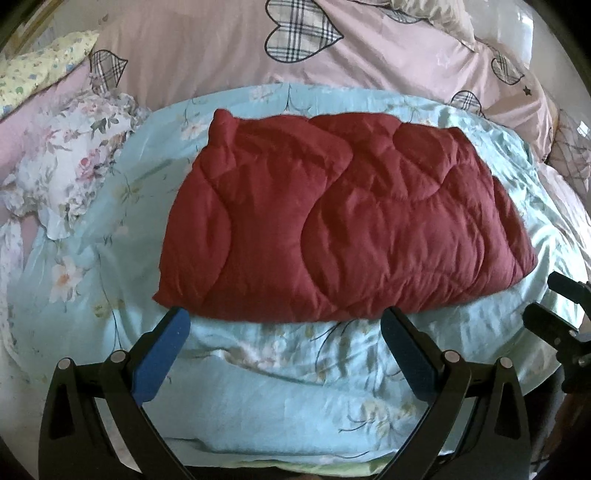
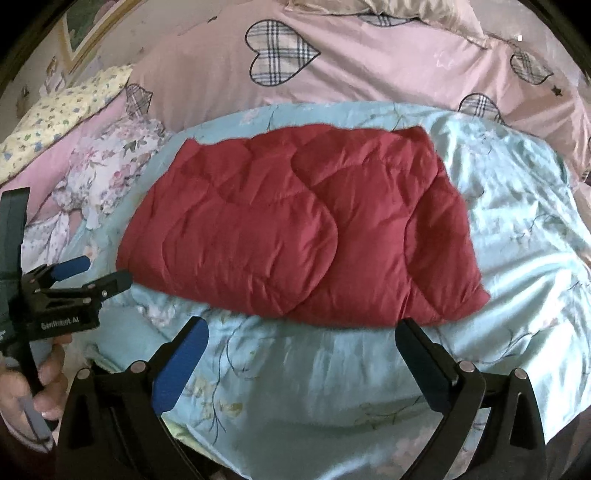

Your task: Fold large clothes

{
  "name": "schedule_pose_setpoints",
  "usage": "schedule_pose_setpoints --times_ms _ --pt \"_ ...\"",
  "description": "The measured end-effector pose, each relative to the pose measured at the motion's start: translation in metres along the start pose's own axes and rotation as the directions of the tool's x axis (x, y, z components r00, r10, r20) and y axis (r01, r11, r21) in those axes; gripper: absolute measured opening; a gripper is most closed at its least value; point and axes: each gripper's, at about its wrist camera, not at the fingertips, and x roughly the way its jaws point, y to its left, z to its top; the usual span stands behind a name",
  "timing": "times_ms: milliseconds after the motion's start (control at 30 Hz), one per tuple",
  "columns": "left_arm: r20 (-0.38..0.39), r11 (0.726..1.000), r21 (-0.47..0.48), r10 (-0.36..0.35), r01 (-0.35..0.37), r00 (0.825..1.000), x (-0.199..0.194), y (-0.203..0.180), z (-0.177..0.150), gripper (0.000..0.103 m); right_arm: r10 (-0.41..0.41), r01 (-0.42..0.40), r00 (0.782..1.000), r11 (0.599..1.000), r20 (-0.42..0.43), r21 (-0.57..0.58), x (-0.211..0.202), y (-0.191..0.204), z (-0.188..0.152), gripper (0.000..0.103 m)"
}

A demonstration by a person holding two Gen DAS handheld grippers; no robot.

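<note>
Now both jaws gape wide, empty: left gripper [image 1: 284,328] and right gripper [image 2: 301,339] hover off the folded red quilted garment [image 1: 343,225]; best pinch matching near-edge corners together.

"GenRobot.AI" — white print, left gripper [image 2: 107,275] body

Red quilted garment [image 1: 343,225] covering middle of blue floral cover [image 1: 295,398]. Right gripper [image 1: 554,314] getting cropped at 3 o'clock edge, fingers indistinct. Hand [image 2: 33,391] getting cut at 8 o'clock edge. Framed picture [image 2: 88,26] blurring at 11 o'clock.
</note>
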Motion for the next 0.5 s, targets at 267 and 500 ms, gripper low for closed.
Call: schedule_pose_setpoints --times_ms 267,500 --pt "-0.006 1.0 -0.009 -0.014 0.014 1.0 0.005 -0.008 0.008 0.103 -0.001 0.001 1.0 1.0 0.024 0.011 0.005 0.003 0.011 0.102" --pt "-0.021 1.0 -0.005 0.012 -0.012 1.0 0.018 -0.013 0.016 0.103 -0.028 0.027 0.999 1.0 0.016 0.015 0.019 0.002 0.019 0.102"
